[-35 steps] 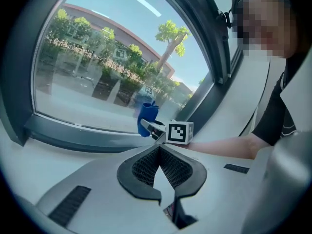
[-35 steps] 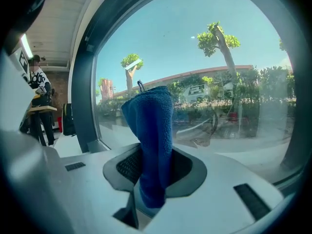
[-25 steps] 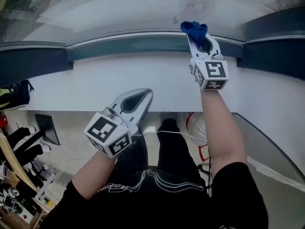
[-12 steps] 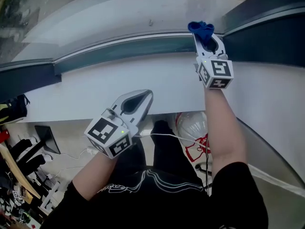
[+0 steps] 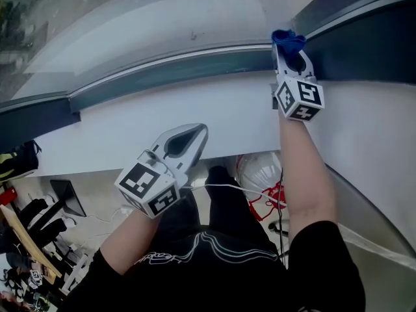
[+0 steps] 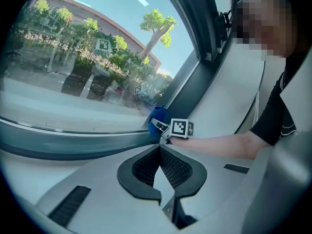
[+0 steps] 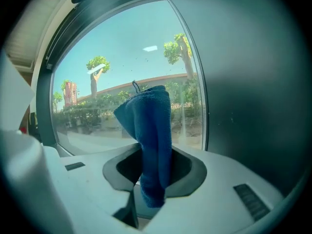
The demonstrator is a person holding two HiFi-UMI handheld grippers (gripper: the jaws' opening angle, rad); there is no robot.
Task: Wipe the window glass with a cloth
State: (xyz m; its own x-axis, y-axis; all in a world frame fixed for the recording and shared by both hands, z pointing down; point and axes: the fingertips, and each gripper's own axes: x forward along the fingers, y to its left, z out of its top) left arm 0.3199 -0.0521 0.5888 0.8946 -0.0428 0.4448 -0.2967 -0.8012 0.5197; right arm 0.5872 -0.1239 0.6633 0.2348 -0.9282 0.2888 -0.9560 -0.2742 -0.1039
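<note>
The blue cloth (image 5: 288, 39) is pinched in my right gripper (image 5: 290, 49), which is shut on it at the lower right corner of the window glass (image 5: 162, 25). In the right gripper view the cloth (image 7: 148, 130) stands up from between the jaws of the right gripper (image 7: 153, 152), against the glass (image 7: 122, 57). My left gripper (image 5: 194, 134) hangs shut and empty over the front edge of the white sill (image 5: 117, 119), well apart from the glass. The left gripper view shows its jaws closed tip to tip, left gripper (image 6: 159, 148), with the cloth (image 6: 157, 117) far ahead.
A dark window frame (image 5: 364, 38) rises just right of the cloth, dark frame (image 7: 243, 82). A grey-blue lower rail (image 5: 162, 70) runs under the glass. Below the sill are a white bag with red print (image 5: 260, 174), a cable and clutter on the floor (image 5: 32, 239).
My right gripper has slid the cloth rightward along the bottom of the glass, toward the dark frame. The left gripper has stayed where it was.
</note>
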